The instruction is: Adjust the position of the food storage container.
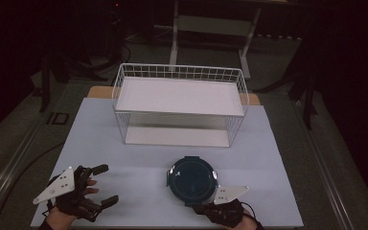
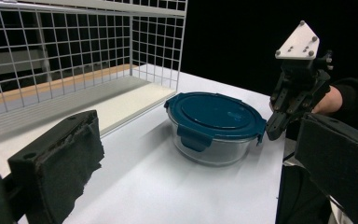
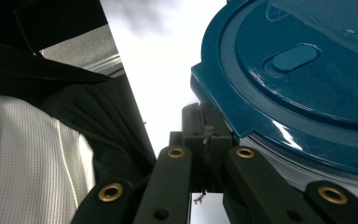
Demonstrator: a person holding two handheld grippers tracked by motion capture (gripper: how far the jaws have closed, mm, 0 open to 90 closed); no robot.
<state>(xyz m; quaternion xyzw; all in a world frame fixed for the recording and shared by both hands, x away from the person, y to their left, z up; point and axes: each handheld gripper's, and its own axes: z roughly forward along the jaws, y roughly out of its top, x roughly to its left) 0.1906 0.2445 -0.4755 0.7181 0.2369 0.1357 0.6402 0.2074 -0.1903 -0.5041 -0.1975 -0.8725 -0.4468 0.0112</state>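
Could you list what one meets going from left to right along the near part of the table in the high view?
left gripper, jaws open → bare table → round container with the blue lid → right gripper, jaws shut at the container's near edge.

No legible text, label, brand or number anywhere (container lid unmarked too)
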